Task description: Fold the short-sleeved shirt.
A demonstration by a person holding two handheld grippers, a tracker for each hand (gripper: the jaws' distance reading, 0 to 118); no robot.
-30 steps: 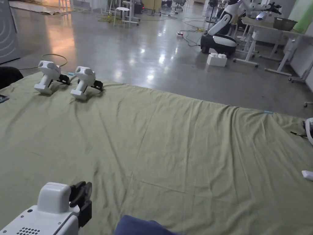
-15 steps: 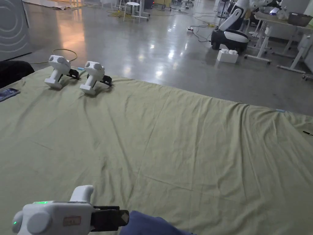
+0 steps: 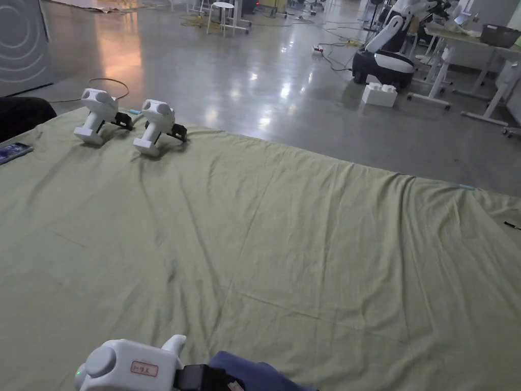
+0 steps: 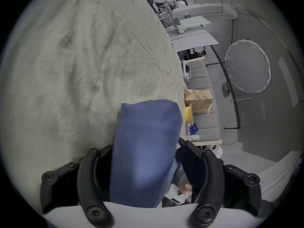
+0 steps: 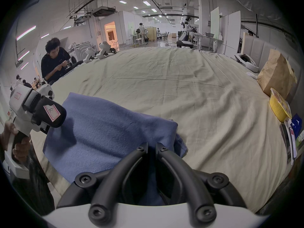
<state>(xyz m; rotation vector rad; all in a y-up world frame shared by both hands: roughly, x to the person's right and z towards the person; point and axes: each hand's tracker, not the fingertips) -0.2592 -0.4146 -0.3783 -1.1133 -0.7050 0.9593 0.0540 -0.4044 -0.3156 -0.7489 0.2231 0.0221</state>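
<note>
The blue short-sleeved shirt [image 5: 107,129] lies bunched in a thick layered bundle at the near edge of the olive sheet [image 3: 285,244]. My right gripper [image 5: 152,145] is shut on the bundle's near right edge, jaws almost together with blue cloth between them. My left gripper [image 4: 146,149] stands open, its jaws wide apart astride the shirt [image 4: 146,132]; the cloth touches one jaw and the other is well clear. In the head view the left gripper [image 3: 203,379] points right at the shirt [image 3: 254,371] along the bottom edge. A hand holds that left gripper [image 5: 54,116] over the shirt's left side.
Two spare white grippers [image 3: 96,119] [image 3: 155,124] stand at the sheet's far left corner, a phone [image 3: 12,151] near the left edge. A brown paper bag [image 5: 276,73] and a yellow bowl [image 5: 279,108] sit at the right edge. A person [image 5: 54,62] sits at the left.
My left gripper has turned from pointing up to pointing right and moved in over the shirt's left end. The head camera has shifted a little; the shirt stays put.
</note>
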